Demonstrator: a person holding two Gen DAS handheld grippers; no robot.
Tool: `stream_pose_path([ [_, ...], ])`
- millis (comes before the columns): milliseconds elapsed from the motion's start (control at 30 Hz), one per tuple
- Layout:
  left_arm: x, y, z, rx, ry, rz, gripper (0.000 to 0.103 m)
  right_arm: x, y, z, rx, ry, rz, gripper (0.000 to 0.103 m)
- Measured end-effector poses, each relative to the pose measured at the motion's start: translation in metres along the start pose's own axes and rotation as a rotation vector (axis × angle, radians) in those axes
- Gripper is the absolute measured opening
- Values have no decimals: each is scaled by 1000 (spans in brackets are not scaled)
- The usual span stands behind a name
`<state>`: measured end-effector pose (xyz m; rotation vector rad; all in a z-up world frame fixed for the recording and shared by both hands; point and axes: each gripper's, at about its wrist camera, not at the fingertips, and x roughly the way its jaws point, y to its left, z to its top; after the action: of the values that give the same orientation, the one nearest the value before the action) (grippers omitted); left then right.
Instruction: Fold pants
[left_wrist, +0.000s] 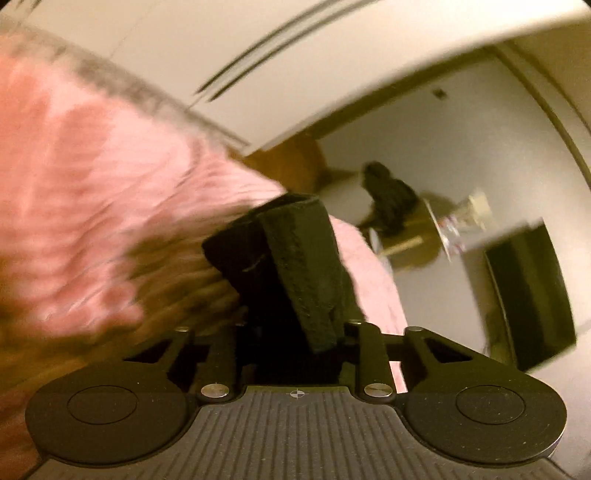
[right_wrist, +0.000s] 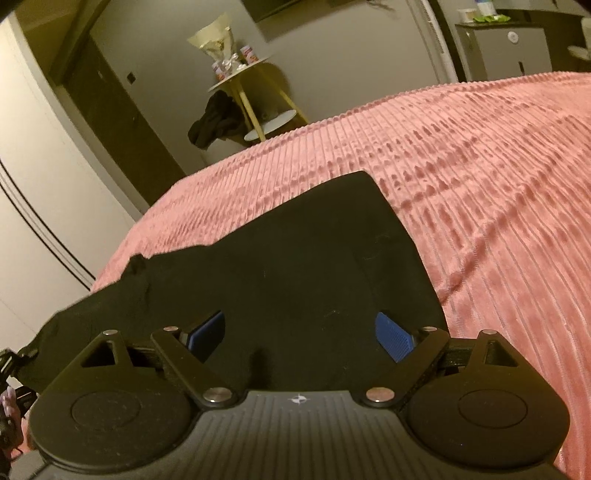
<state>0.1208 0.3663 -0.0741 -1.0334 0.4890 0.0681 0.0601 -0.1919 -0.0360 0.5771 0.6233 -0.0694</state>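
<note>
The black pants (right_wrist: 295, 266) lie spread on the pink ribbed bedspread (right_wrist: 480, 184), one corner pointing away from me. My right gripper (right_wrist: 300, 334) stands open low over their near part, and its blue pads (right_wrist: 393, 338) sit wide apart with black cloth between them. In the blurred left wrist view, a folded edge of the pants (left_wrist: 299, 258) with a stitched seam stands up from between the jaws. My left gripper (left_wrist: 291, 325) is shut on that fold, and the cloth hides its fingertips.
The bedspread (left_wrist: 74, 166) fills the left of the left wrist view. Beyond the bed stands a round side table (right_wrist: 243, 79) with yellow legs, small items on top and a dark garment (right_wrist: 216, 122) beside it. White wardrobe doors (right_wrist: 37, 184) rise at left, and a dark screen (left_wrist: 532, 295) at right.
</note>
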Motion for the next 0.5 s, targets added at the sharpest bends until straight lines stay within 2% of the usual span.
stream_pose_path([
  [133, -16, -58, -4, 274, -12, -20, 25, -3, -3, 1, 18, -18, 6, 89],
  [233, -30, -111, -22, 464, -26, -77, 25, -6, -6, 3, 44, -33, 13, 89],
  [367, -48, -186, -70, 751, -31, -179, 25, -12, -12, 4, 85, -59, 25, 89],
  [500, -55, -239, -132, 915, 34, -299, 25, -19, -17, 6, 118, -89, 43, 89],
])
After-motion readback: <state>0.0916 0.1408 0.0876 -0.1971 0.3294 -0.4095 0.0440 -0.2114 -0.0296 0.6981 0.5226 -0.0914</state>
